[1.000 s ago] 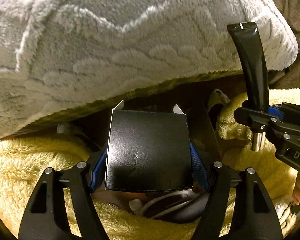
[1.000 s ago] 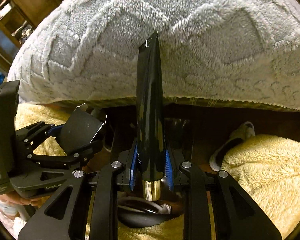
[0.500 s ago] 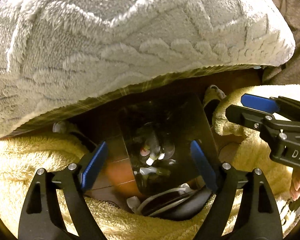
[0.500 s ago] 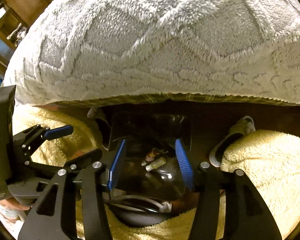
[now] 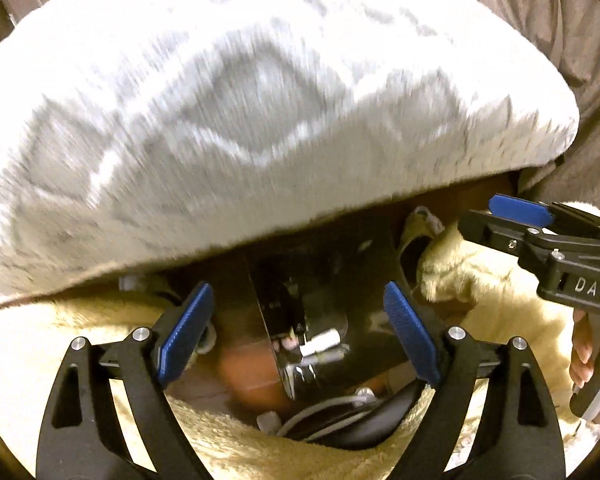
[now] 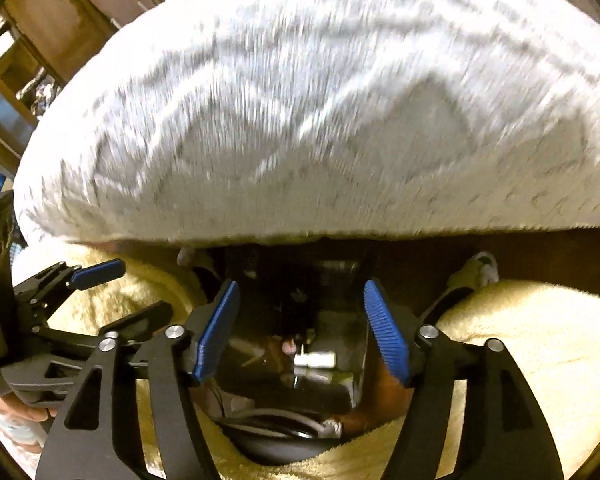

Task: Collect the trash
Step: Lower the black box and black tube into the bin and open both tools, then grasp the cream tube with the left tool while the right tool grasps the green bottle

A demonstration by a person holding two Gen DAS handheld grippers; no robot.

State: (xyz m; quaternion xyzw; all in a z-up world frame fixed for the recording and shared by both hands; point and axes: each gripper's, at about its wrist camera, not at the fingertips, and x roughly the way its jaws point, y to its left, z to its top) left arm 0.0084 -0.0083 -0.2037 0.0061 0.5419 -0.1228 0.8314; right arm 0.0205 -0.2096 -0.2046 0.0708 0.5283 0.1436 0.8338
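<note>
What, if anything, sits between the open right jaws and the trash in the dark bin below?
Nothing visible does. The right gripper hangs open directly over the bin, with the trash showing between its jaws. The grey blanket lies beyond the bin and the yellow blanket beside it.

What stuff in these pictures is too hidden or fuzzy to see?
- White blanket: its pattern is smeared by motion blur in both views.
- Trash inside the dark bin: only a few pale, shiny bits show in either view; shadow and glare hide what they are.
- Shoe, right wrist view: mostly tucked behind the yellow blanket.
- Right hand-held gripper, left wrist view: cut off by the picture's edge.
</note>
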